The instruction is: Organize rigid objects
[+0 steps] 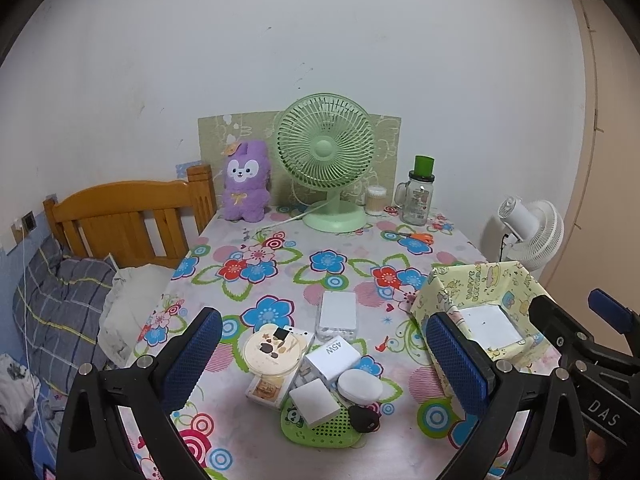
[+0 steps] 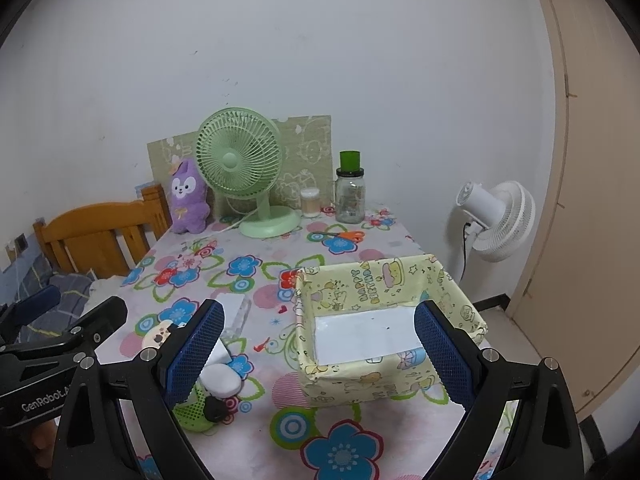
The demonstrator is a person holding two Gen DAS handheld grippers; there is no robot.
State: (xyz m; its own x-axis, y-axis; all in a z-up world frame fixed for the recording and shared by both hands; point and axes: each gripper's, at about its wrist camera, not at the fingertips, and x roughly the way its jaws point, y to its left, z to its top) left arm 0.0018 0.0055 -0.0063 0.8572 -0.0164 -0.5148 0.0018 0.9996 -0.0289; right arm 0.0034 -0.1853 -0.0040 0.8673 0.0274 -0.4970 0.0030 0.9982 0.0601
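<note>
Above the floral table (image 1: 400,452), 2 grippers (left (image 1: 326,354), right (image 2: 320,354)) gape wide, empty.

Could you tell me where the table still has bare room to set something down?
Free: the middle strip between the green fan and the white case, and inside the yellow box. Crowded: the pile around the round tin.

the right gripper (image 2: 320,348) finger hides most of the white adapter (image 2: 221,354).
</note>
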